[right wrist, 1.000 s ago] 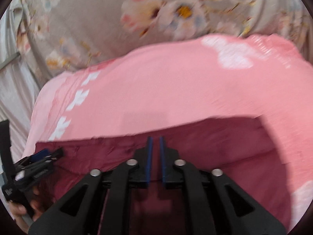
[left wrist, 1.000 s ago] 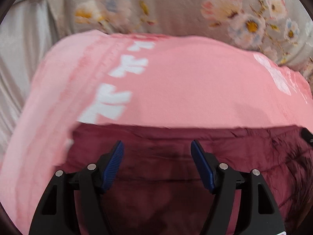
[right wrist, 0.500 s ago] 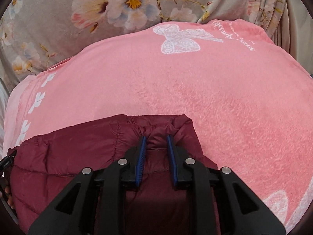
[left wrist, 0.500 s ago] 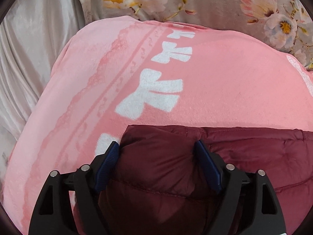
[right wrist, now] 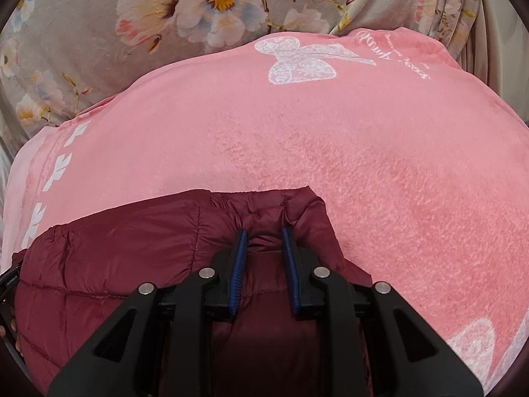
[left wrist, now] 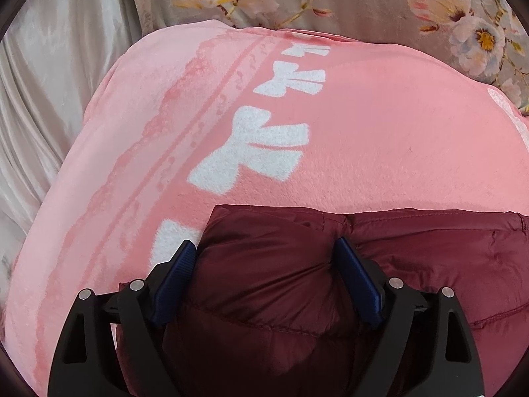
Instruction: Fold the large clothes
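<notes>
While holding a fat bunch of the maroon puffer jacket between widely spread fingers, left gripper looks only loosely seated on the corner; pads touching the padding on both sides, but hard to tell how firmly. Right gripper narrowed onto a pinch of the jacket's opposite corner near the stitched hem, fingers close together with fabric between. Jacket lying on the pink bow-print blanket, spread over a bed with floral bedding behind.

Likely trouble from here: slippery quilted shell sliding out of the wide left hold once lifted, dropping that corner and skewing the fold. Thin pinch on the right could catch only the outer layer, letting the lining sag and bunch. Uneven lift between the two sides would twist the edge. Plush blanket could also drag along with the jacket and ruck up underneath.
</notes>
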